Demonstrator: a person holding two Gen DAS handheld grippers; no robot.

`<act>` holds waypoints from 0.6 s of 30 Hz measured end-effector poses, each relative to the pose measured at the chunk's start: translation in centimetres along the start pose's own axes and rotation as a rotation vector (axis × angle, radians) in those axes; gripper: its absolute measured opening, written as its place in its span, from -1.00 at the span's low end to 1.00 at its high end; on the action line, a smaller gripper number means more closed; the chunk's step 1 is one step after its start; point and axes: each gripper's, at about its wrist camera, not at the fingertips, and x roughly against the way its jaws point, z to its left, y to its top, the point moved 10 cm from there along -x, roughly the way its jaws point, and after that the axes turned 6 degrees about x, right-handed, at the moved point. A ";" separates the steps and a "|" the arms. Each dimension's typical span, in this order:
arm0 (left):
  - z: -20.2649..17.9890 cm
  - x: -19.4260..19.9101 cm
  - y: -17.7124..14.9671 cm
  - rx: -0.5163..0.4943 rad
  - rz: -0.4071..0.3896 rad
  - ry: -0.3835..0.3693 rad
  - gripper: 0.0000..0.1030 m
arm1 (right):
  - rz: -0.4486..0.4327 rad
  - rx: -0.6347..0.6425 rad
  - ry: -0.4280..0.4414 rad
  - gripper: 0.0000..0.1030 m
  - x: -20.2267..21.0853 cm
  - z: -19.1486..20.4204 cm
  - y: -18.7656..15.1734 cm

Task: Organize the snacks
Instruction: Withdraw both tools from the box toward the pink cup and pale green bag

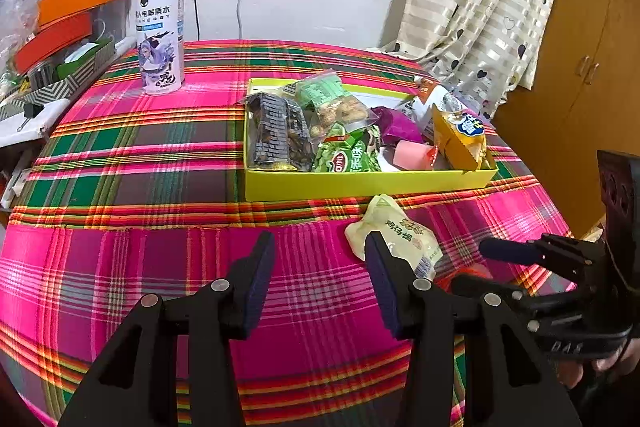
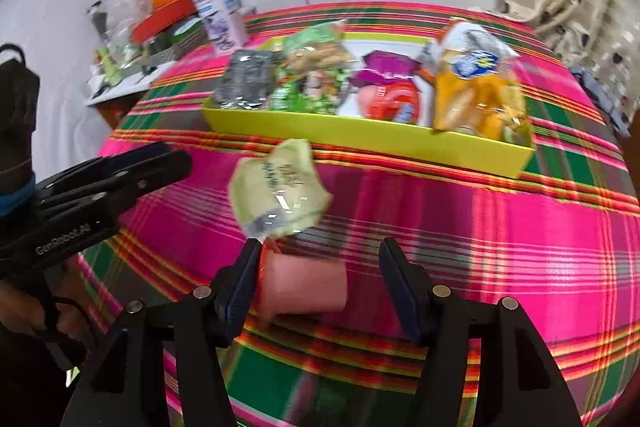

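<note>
Left wrist view: left tool (image 1: 318, 247) is sitting wide open, holding nothing — pale green snack packet (image 1: 394, 235) is lying just ahead, touching its right finger, short of the yellow box (image 1: 360, 183).

Right wrist view: right tool (image 2: 318, 259) is gaping wide, a pink snack (image 2: 306, 287) lying between its fingers, ungripped — nearer arm for it. Plaid worktop (image 2: 500, 227) is leaving free room around.
</note>
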 end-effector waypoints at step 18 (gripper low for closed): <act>-1.7 -0.8 -0.8 -0.034 0.040 -0.033 -0.08 | 0.028 0.014 0.044 -0.14 0.2 0.4 -2.0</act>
